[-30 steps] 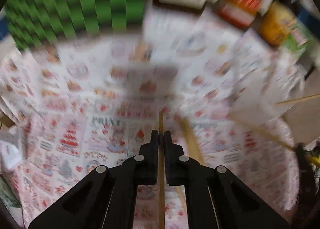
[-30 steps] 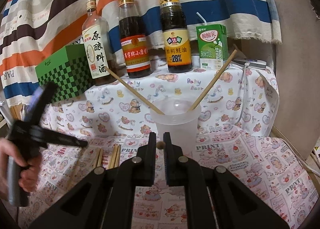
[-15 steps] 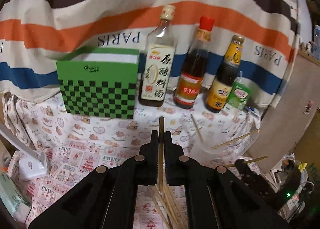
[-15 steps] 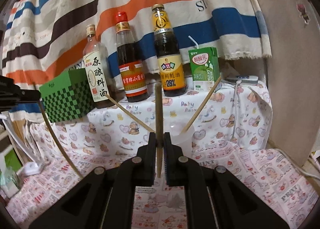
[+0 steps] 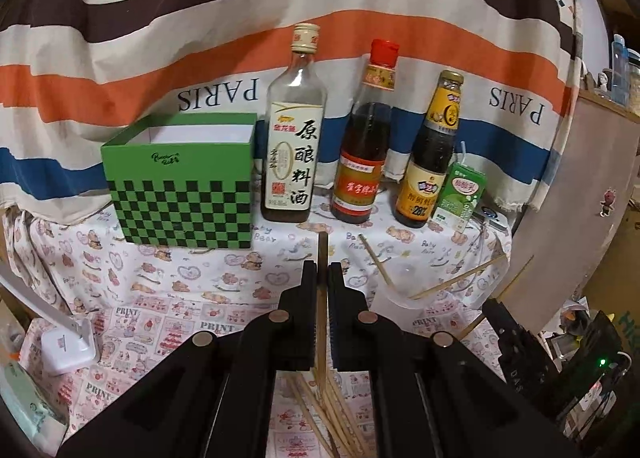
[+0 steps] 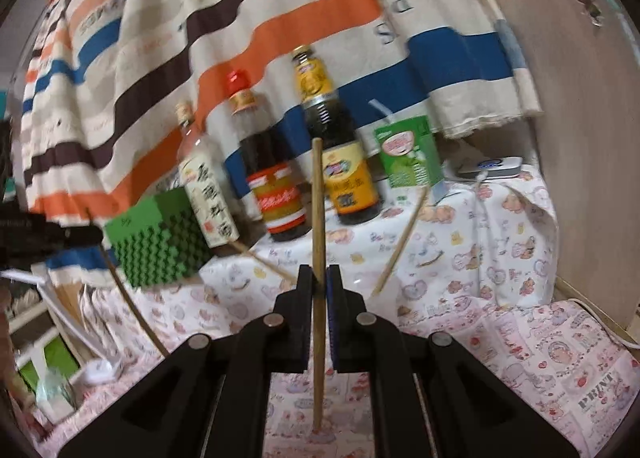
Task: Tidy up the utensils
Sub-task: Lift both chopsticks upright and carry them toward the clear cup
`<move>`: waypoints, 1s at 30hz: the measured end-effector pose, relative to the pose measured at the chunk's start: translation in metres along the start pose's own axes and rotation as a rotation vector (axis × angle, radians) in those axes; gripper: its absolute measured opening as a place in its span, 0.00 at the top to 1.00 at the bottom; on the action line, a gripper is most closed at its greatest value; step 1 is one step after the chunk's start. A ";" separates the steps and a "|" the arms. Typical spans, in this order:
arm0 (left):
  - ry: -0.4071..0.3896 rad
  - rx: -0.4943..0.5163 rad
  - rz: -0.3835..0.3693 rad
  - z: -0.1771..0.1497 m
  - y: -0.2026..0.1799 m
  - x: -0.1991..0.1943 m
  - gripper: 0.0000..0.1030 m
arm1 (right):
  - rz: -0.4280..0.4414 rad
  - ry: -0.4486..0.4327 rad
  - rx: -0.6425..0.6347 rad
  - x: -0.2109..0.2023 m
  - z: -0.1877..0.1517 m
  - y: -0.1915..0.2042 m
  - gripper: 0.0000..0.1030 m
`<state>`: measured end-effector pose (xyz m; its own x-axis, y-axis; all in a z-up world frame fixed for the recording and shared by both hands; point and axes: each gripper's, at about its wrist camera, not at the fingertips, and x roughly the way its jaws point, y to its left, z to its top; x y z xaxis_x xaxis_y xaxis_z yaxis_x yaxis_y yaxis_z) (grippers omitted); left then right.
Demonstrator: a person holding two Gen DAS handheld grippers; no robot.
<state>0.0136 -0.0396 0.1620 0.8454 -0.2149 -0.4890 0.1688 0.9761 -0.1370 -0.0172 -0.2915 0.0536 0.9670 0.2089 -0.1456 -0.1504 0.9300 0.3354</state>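
Note:
My left gripper (image 5: 322,272) is shut on a wooden chopstick (image 5: 321,322) held upright above a loose pile of chopsticks (image 5: 320,418) on the printed cloth. A clear plastic cup (image 5: 404,292) to its right holds two leaning chopsticks (image 5: 456,278). My right gripper (image 6: 319,276) is shut on another chopstick (image 6: 317,218), upright, above the cloth. The cup in the right wrist view is mostly hidden behind the fingers; its chopsticks (image 6: 402,242) lean out. The right gripper shows in the left wrist view (image 5: 500,310).
A green checkered box (image 5: 184,186), three sauce bottles (image 5: 362,138) and a green drink carton (image 5: 460,194) stand on a raised shelf behind. A white charger (image 5: 68,346) lies at left. A striped cloth hangs behind. A wall panel stands at right.
Both grippers lifted and tilted up from the cloth, each with a chopstick. The right gripper's chopstick now stands upright and the view has rolled to the left.

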 end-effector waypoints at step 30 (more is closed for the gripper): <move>-0.274 0.033 -0.273 0.045 -0.072 0.050 0.96 | -0.074 -0.146 0.078 -0.024 0.022 -0.029 0.94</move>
<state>0.0665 -0.1193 0.1859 0.8704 -0.4544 -0.1896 0.4188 0.8857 -0.2003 -0.0316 -0.3304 0.0675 0.9953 0.0895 -0.0375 -0.0670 0.9135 0.4012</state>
